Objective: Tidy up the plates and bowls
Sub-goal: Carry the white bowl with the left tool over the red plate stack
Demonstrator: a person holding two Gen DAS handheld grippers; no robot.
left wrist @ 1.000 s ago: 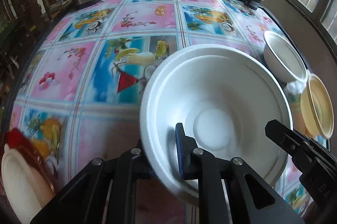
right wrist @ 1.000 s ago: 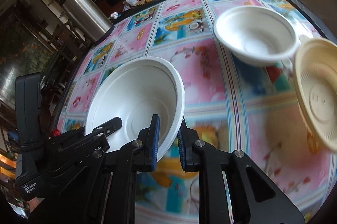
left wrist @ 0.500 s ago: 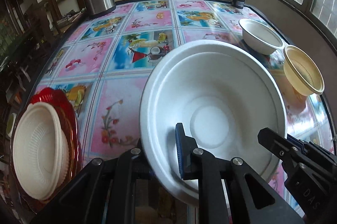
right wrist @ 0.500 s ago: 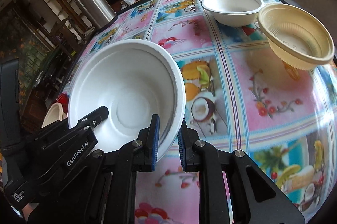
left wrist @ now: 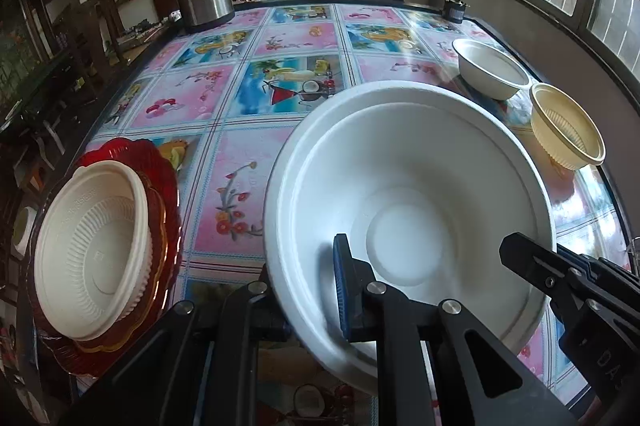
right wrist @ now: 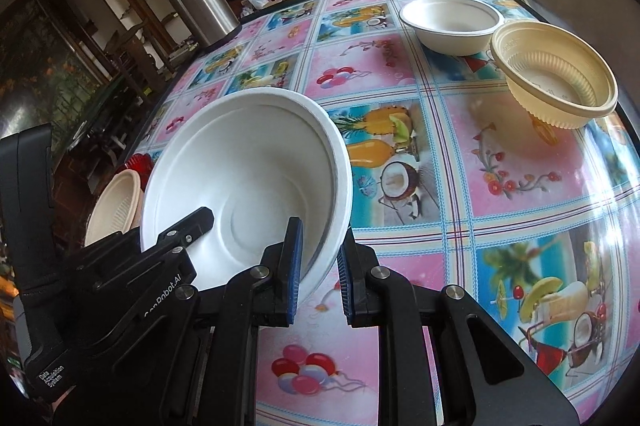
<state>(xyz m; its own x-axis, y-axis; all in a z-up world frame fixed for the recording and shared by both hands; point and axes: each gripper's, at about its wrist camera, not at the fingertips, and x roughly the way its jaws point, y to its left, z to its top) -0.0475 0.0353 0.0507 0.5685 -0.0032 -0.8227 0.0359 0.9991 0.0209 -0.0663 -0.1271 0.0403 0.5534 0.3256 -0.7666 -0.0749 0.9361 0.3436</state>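
Both grippers are carrying the white foam bowl [left wrist: 408,226] back toward you; the red plate [left wrist: 160,185] stack with its cream bowl [left wrist: 88,238] is coming into view on your left. You're pinching the rim with left gripper [left wrist: 316,290] and right gripper [right wrist: 318,266], fingers nearly closed. Two bowls [right wrist: 452,17] [right wrist: 556,81] are waiting far right on the tabletop [right wrist: 500,185]; roughly midway, judging by that.

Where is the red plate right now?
In the left wrist view, the red plate sits at the table's left edge, under a cream ribbed bowl.
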